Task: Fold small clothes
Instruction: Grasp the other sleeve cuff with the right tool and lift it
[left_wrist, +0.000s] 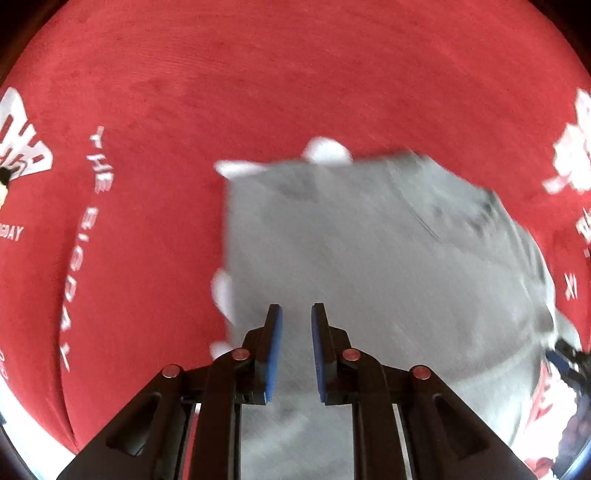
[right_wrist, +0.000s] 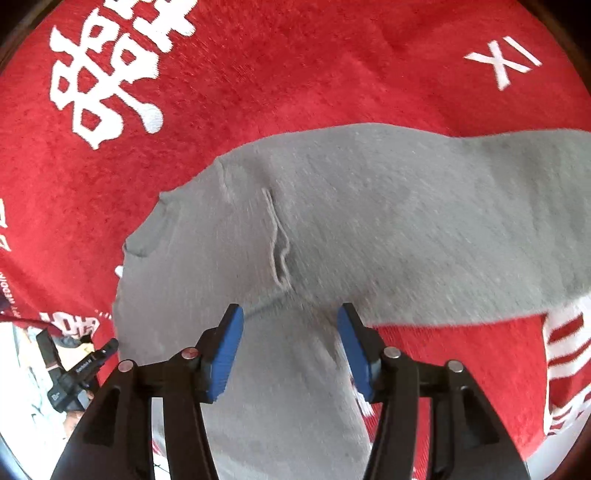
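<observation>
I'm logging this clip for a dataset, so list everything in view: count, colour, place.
garment: one, grey, spread on the cloth under both grippers; blurred in the left wrist view, with white bits at its edges.
cloth: one, red with white lettering and characters, covering the surface beneath the garment.
left hand-held gripper: one, black with blue pads, over the garment, jaws slightly apart and holding nothing.
right hand-held gripper: one, black with blue pads, over the garment, jaws wide apart and holding nothing.
</observation>
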